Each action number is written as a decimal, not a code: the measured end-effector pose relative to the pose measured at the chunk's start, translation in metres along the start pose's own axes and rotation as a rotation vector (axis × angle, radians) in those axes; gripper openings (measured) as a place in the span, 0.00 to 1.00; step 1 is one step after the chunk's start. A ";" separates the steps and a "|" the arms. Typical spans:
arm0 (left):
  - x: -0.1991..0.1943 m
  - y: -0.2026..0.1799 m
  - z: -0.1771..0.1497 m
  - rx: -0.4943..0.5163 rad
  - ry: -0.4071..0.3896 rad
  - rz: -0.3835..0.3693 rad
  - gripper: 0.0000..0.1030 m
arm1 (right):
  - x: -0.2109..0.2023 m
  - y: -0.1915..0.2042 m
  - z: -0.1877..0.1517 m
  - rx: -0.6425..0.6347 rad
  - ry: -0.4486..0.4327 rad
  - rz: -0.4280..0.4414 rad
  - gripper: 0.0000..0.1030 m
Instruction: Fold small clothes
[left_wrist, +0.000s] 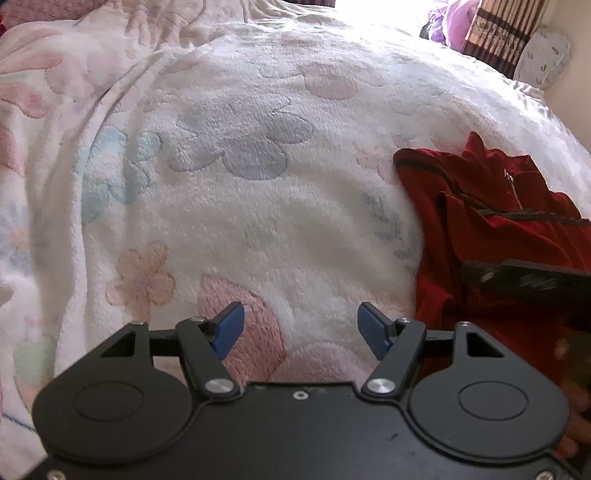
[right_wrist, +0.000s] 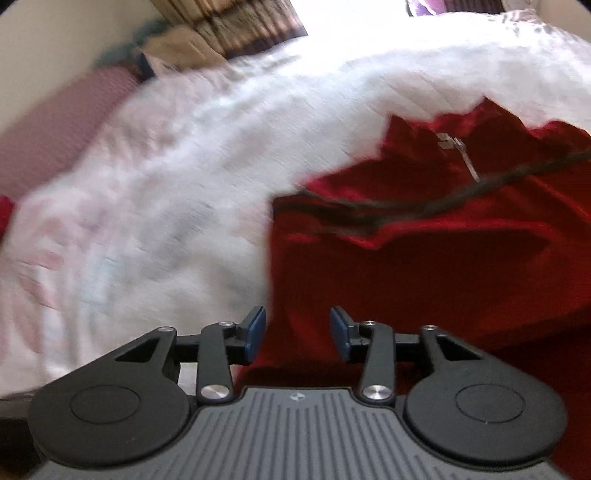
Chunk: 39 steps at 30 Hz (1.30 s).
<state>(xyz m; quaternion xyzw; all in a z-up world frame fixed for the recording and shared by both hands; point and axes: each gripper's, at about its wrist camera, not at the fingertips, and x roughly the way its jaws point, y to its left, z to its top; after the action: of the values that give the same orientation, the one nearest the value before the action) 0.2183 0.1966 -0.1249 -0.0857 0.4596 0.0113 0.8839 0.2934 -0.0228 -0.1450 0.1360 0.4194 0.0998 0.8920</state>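
Observation:
A red garment (left_wrist: 491, 221) with dark trim and a silver zipper pull lies on the white floral blanket (left_wrist: 258, 147), at the right of the left wrist view. My left gripper (left_wrist: 301, 328) is open and empty, over bare blanket to the left of the garment. My right gripper (right_wrist: 297, 330) is open and empty, just above the near left edge of the red garment (right_wrist: 424, 266). The right wrist view is motion-blurred. The right gripper's dark body (left_wrist: 528, 277) shows over the garment in the left wrist view.
The blanket (right_wrist: 166, 184) covers a bed. A patterned curtain (left_wrist: 498, 33) and purple cloth (left_wrist: 454, 18) are at the far right. A pink pillow or mattress edge (right_wrist: 62, 125) lies at the far left by the wall.

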 end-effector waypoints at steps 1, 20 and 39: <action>0.001 0.000 0.000 0.000 0.000 0.001 0.68 | 0.011 -0.004 -0.002 0.001 0.030 -0.012 0.47; -0.053 -0.076 -0.044 0.071 -0.070 -0.003 0.68 | -0.179 -0.148 0.002 -0.094 -0.053 -0.121 0.48; -0.085 -0.106 -0.156 0.258 0.142 0.145 0.68 | -0.234 -0.266 -0.105 0.074 0.132 -0.180 0.41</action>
<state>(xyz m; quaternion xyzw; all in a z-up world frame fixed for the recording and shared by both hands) 0.0530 0.0716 -0.1287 0.0612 0.5234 0.0098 0.8499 0.0824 -0.3256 -0.1276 0.1238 0.4909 0.0123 0.8623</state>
